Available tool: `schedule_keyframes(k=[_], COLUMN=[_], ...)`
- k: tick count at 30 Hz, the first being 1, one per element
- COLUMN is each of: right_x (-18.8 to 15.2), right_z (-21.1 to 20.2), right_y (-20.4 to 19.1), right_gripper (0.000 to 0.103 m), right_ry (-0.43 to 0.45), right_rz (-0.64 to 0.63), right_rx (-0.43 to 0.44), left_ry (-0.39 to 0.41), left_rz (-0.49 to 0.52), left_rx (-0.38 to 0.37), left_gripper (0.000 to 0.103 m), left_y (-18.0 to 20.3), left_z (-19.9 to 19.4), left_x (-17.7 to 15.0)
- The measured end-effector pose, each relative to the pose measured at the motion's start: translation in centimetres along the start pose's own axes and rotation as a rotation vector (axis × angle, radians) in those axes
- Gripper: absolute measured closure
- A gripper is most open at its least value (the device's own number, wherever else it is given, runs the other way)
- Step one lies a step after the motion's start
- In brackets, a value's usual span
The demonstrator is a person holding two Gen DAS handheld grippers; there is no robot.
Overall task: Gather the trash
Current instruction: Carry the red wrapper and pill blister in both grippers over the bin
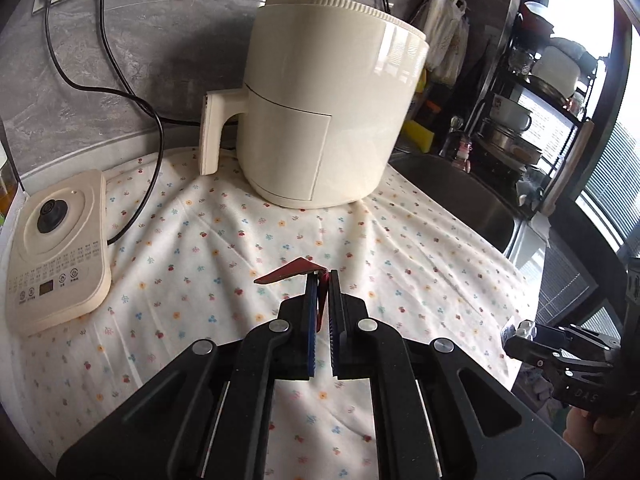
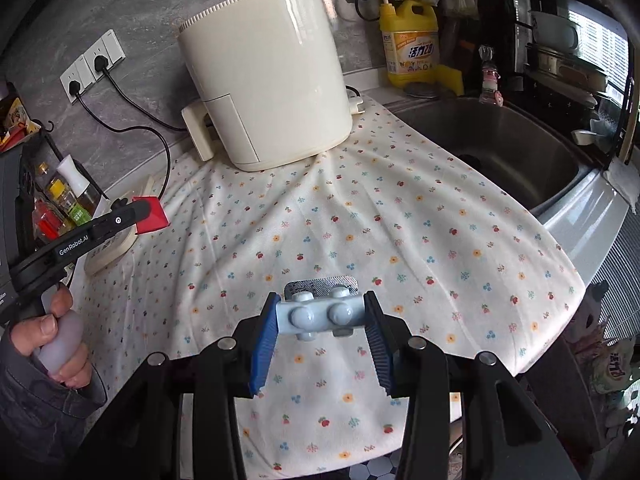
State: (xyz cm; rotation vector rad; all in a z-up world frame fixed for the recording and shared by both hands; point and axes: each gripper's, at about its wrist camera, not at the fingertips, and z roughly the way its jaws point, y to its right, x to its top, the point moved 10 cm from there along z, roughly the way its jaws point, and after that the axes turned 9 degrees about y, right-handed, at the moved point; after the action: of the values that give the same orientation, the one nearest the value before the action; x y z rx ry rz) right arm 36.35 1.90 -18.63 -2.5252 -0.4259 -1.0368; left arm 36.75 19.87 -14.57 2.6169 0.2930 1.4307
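A red scrap of wrapper point(image 1: 294, 271) is pinched at its edge by my left gripper point(image 1: 323, 277), which is shut on it above the floral cloth point(image 1: 200, 240). In the right wrist view the same red scrap point(image 2: 154, 216) juts from the left gripper point(image 2: 138, 214), held by a person's hand point(image 2: 60, 332). My right gripper point(image 2: 323, 297) is shut on a pale blue studded toy brick point(image 2: 320, 316). A silver blister pack point(image 2: 320, 284) shows just behind the brick; whether it is gripped too I cannot tell. The right gripper point(image 1: 518, 332) also appears at the right edge of the left wrist view.
A cream air fryer point(image 2: 264, 76) stands at the back of the cloth, with a kettle base point(image 1: 56, 252) to the left and black cords to wall sockets. A steel sink point(image 2: 500, 148), a yellow soap bottle point(image 2: 410, 48) and a dish rack point(image 1: 540, 100) lie to the right.
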Motion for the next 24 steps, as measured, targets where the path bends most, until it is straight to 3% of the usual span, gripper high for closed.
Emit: schedule_keyframes(k=[11, 24], right_x=[-4.4, -11.0], right_z=[-8.2, -14.6], right_y=[9.8, 19.7], right_gripper=[0.061, 0.061], right_ry=[-0.007, -0.058], right_rz=[0.073, 0.156], right_rx=[-0.096, -0.191], left_ry=[-0.065, -0.194], left_rz=[0.053, 0.1], left_rx=[-0.123, -0.267], left_gripper=[0.097, 0.097], left_y=[12.9, 26.1], left_z=[-1.5, -2.0], left_x=[-4.9, -13.5])
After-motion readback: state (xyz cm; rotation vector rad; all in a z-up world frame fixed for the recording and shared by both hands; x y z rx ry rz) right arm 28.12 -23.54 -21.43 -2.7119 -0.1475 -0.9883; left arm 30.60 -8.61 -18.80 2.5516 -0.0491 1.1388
